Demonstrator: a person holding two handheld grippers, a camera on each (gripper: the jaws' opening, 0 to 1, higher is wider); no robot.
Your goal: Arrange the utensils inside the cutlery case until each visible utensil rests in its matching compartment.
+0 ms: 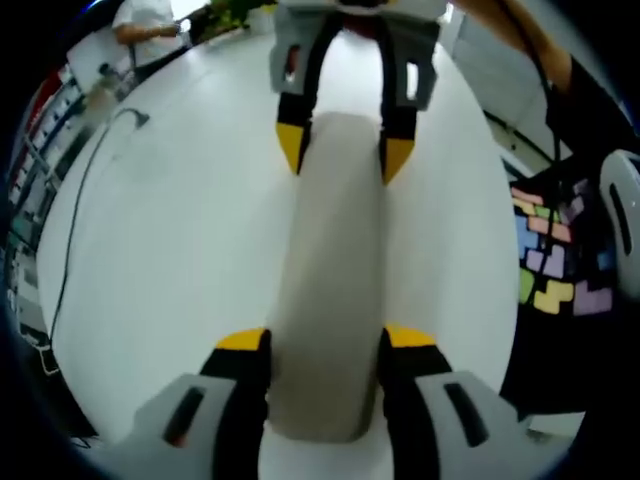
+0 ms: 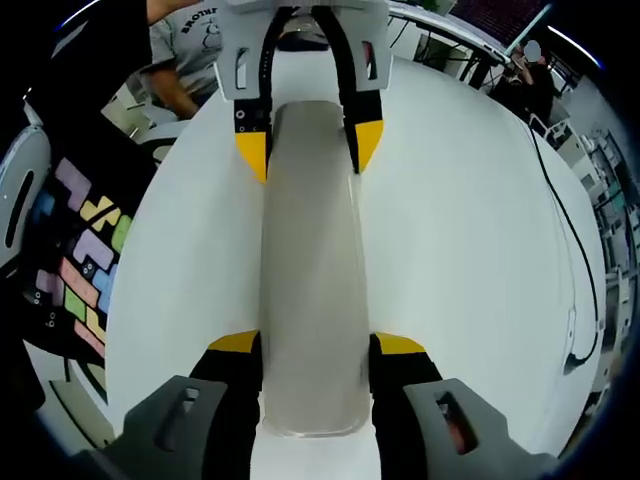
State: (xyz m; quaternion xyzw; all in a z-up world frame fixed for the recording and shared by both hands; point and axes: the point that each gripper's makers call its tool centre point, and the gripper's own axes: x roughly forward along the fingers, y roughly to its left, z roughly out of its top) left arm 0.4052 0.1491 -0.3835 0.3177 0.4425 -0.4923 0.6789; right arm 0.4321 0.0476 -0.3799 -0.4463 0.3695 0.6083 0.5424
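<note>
Left tongs [image 1: 325, 340]: we see them clamped on the long grey translucent plastic cutlery case [image 1: 330, 270].
Right tongs [image 2: 315, 345]: clamped on its opposite end.
Risk: we judge uneven pulling could slip it onto the white desk [image 1: 170, 250].

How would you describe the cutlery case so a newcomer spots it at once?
Start at the white table. The cutlery case is the long, closed, pale grey box with rounded ends lying on it, one end between the right tongs, the other between the left tongs. Nothing else there is long and grey.
</note>
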